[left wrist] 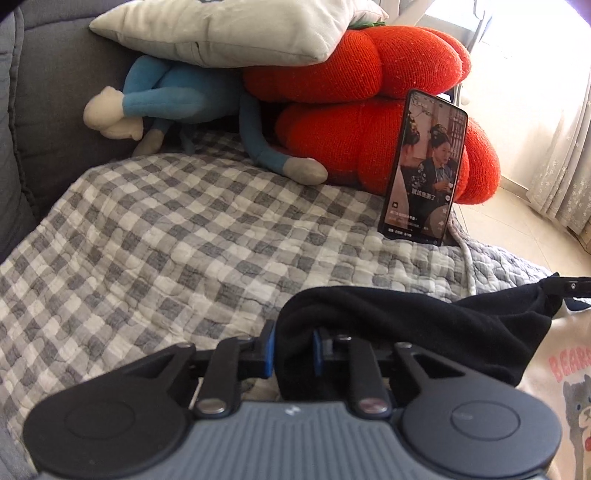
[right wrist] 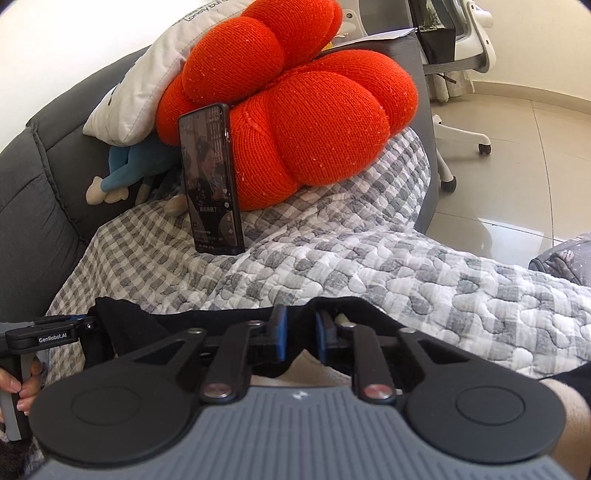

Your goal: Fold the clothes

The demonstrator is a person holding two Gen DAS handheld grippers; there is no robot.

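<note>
Both claws are clamped on one black garment (left wrist: 424, 325), each near an end of it. Seen from the left wrist, the left claw (left wrist: 293, 350) has its blue pads pressed into a thick fold of the dark cloth, which bunches up between the jaws and runs off to the right, where the tip of the other claw bites its far corner. Seen from the right wrist, the right claw (right wrist: 300, 332) pinches the same fabric between its blue pads; the cloth stretches leftward as a low band to the left claw, whose handle a hand (right wrist: 18, 384) grips at the frame edge.

Beneath the garment, at the right of the left wrist view, lies a cream top (left wrist: 561, 387) printed with pink letters and a grey bear. Both rest over a grey-and-white checked quilt (left wrist: 166, 229) spread on a dark grey sofa (right wrist: 33, 177).

Farther back, a phone (left wrist: 424, 170) stands upright on the quilt, screen lit, leaning on a red knitted cushion (right wrist: 295, 110). Beside the cushion a blue plush toy (left wrist: 177, 99) lies under a pale pillow (left wrist: 229, 29). A white office chair (right wrist: 469, 59) stands on the tiled floor beyond the sofa.
</note>
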